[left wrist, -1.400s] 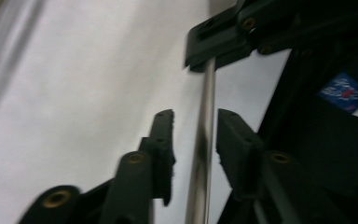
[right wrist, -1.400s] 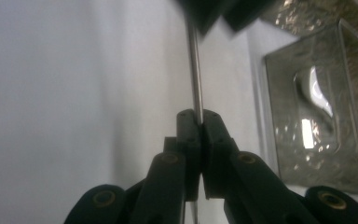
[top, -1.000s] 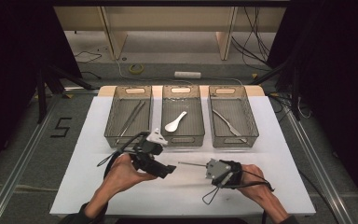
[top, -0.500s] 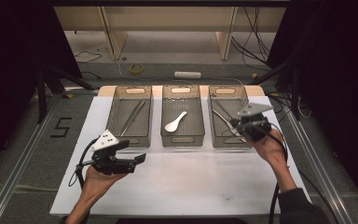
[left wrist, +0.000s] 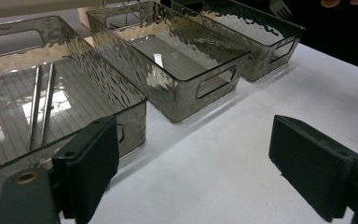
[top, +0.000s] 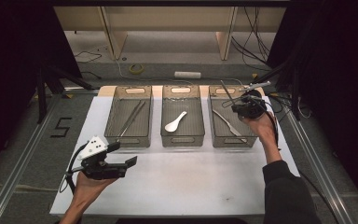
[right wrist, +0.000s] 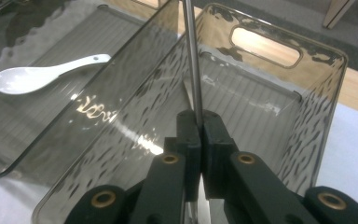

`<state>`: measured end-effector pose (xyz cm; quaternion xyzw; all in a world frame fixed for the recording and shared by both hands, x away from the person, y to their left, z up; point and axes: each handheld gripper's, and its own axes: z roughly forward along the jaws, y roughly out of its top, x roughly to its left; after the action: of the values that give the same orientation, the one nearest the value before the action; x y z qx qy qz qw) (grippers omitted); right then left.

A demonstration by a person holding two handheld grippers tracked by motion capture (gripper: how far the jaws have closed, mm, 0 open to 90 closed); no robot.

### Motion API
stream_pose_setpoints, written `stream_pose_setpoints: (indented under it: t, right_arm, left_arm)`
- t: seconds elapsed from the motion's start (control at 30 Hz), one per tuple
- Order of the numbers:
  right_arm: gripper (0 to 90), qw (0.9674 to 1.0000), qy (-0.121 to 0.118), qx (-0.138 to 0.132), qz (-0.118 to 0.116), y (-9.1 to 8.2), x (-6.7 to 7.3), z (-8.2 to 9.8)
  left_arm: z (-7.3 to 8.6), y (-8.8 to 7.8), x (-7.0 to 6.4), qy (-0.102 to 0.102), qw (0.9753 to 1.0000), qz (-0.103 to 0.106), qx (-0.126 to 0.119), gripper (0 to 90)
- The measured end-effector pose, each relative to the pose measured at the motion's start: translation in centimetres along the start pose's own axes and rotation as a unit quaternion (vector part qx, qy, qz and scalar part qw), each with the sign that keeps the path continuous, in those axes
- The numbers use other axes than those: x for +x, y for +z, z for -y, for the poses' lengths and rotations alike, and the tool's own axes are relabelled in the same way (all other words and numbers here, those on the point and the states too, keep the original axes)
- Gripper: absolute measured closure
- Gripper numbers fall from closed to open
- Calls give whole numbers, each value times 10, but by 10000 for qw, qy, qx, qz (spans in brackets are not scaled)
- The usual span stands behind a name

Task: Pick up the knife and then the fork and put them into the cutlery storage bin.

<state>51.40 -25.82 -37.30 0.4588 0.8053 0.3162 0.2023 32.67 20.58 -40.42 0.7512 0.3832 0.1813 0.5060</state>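
Above the right-hand bin (top: 230, 122), your right gripper (top: 241, 106) has its jaws pressed together on the thin metal handle of a fork (right wrist: 192, 60). In the right gripper view the handle rises straight up from between the two black jaws, with the bin's far wall and its handle slot beyond it. In the left gripper view the fork's tines (left wrist: 279, 6) show far off, above that same bin. A second piece of metal cutlery (top: 227, 123) lies on the bin's floor below this gripper. To its left, the middle bin (top: 182, 119) holds a white spoon (top: 175, 122).

Near the front left of the white table (top: 191, 182), your left gripper (top: 121, 154) stands with its jaws wide apart, having just been opening, nothing between them. Just beyond it, the left bin (top: 131, 120) holds metal tongs (left wrist: 41, 103).
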Motion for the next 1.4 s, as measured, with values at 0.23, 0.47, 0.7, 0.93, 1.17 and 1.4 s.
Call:
stream_pose_setpoints:
  t: [0.23, 0.47, 0.7, 0.93, 1.17, 1.4]
  right_arm:
    - [881, 9989, 350, 297, 57, 15, -6, 0]
    - [878, 9960, 671, 577, 90, 33, -7, 17]
    - [665, 9934, 968, 623, -12, 39, -5, 24]
    - [476, 9968, 773, 1, -217, 16, 7, 18]
    - [360, 9923, 577, -694, -845, -14, 27, 30]
    - [306, 9822, 403, -1379, -1208, -42, 54, 65]
  left_arm:
    - [1, 2, -3, 90, 10000, -28, 21, 157]
    - [1, 3, -3, 41, 10000, 40, 14, 157]
    - [2, 4, -1, -38, 9999, 134, 25, 156]
    - [3, 3, 3, -199, 9996, 196, -29, 155]
    - [3, 3, 4, -313, 9991, 290, -52, 156]
    - [4, 4, 8, -432, 9978, 492, -39, 156]
